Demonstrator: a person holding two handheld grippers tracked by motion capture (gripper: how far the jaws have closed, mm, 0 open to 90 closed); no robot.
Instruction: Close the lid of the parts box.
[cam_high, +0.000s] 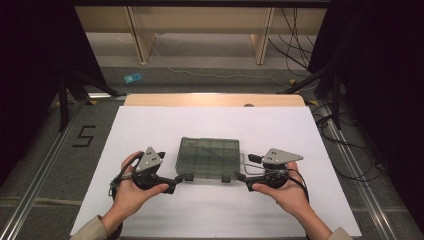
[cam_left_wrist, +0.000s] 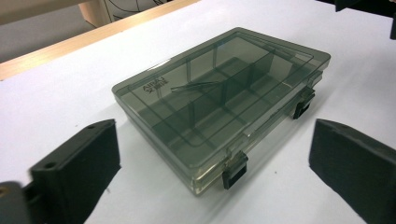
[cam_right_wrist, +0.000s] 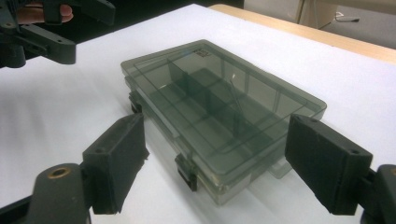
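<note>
A shut, smoky translucent compartment box (cam_high: 208, 157) lies flat on the middle of the white sheet. Inner dividers show through its lid (cam_left_wrist: 219, 88), and two dark latches (cam_left_wrist: 235, 170) sit on its near edge. My left gripper (cam_high: 176, 183) is open at the box's near left corner, resting in a hand. In the left gripper view its jaws stand wide apart either side of that corner (cam_left_wrist: 212, 154). My right gripper (cam_high: 246, 167) is open at the near right corner, its jaws framing the box (cam_right_wrist: 219, 149). Neither gripper holds anything.
The white sheet (cam_high: 150, 125) covers most of the table, leaving a wooden strip (cam_high: 215, 100) at the far edge. On the floor are a "5" mark (cam_high: 84, 136), a blue item (cam_high: 133, 78) and cables (cam_high: 350, 150). Dark stand legs flank the table.
</note>
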